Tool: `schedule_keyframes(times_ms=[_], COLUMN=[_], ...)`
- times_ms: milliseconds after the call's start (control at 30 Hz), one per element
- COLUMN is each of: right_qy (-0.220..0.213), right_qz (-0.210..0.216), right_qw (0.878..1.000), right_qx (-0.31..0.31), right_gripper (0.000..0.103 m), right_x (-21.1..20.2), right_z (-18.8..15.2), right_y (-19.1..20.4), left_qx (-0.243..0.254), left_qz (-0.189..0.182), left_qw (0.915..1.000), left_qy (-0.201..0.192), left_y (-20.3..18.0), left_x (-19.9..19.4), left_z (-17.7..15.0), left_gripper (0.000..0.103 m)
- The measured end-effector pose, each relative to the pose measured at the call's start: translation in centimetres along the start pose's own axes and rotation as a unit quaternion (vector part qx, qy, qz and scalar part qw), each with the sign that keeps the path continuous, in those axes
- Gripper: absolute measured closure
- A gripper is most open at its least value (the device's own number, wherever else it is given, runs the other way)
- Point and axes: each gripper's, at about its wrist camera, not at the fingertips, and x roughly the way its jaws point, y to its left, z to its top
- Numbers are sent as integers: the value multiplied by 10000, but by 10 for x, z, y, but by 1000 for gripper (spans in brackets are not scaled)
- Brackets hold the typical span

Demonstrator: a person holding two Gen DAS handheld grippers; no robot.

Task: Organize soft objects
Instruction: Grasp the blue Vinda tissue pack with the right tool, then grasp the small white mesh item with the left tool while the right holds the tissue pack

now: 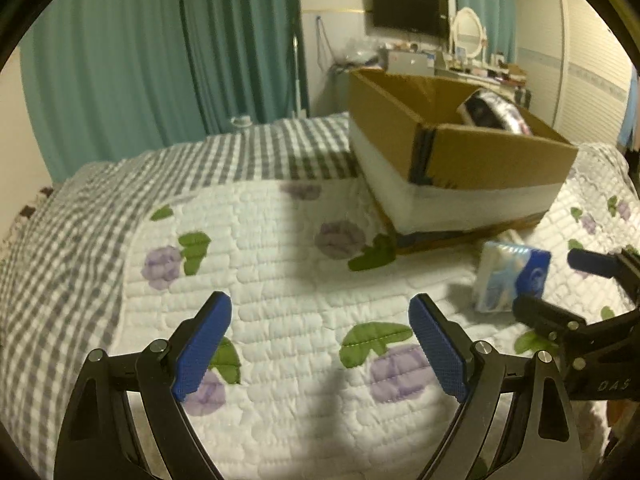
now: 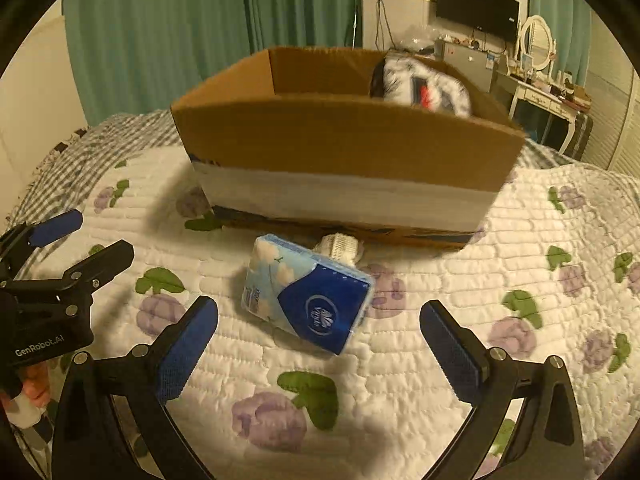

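Note:
A blue and white tissue pack (image 2: 308, 300) lies on the flowered quilt just ahead of my right gripper (image 2: 320, 312), which is open and empty around its near side. It also shows in the left wrist view (image 1: 510, 278). A small white knitted item (image 2: 340, 246) lies behind the pack, against the cardboard box (image 2: 344, 148). The box (image 1: 492, 160) holds a black and white soft item (image 2: 420, 84). My left gripper (image 1: 320, 312) is open and empty over bare quilt, left of the pack. It also shows at the left edge of the right wrist view (image 2: 92, 236).
The bed's quilt (image 1: 280, 280) has a grey checked border (image 1: 60, 260) at the left and back. Teal curtains (image 1: 160, 60) hang behind the bed. A dresser with mirror (image 1: 468, 32) and a wall TV (image 1: 410, 10) stand at the back right.

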Motion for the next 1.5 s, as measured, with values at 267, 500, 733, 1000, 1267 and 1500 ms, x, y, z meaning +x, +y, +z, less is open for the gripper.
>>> schedule_keyframes(times_ms=[267, 500, 733, 1000, 1267, 1500], right_qy=[306, 361, 144, 210, 610, 681], right_qz=[-116, -250, 64, -84, -194, 3], right_qw=[9994, 9989, 9999, 9997, 9973, 9976], right_qx=[-114, -190, -11, -126, -372, -128], right_gripper=[7, 28, 28, 28, 28, 29], right_x=[39, 45, -4, -37, -9, 17], right_z=[0, -1, 7, 28, 18, 7], right_y=[16, 18, -7, -70, -123, -145], left_qx=[-137, -62, 25, 13, 27, -152], left_qz=[-40, -35, -222, -598, -701, -591], left_qw=[9994, 9993, 9985, 9968, 9956, 9941], left_qy=[318, 376, 510, 523, 628, 900], left_y=[9, 4, -18, -80, -136, -150], left_x=[20, 18, 2, -19, 13, 62], left_z=[-13, -18, -20, 0, 23, 20], left_gripper=[11, 11, 11, 11, 12, 37])
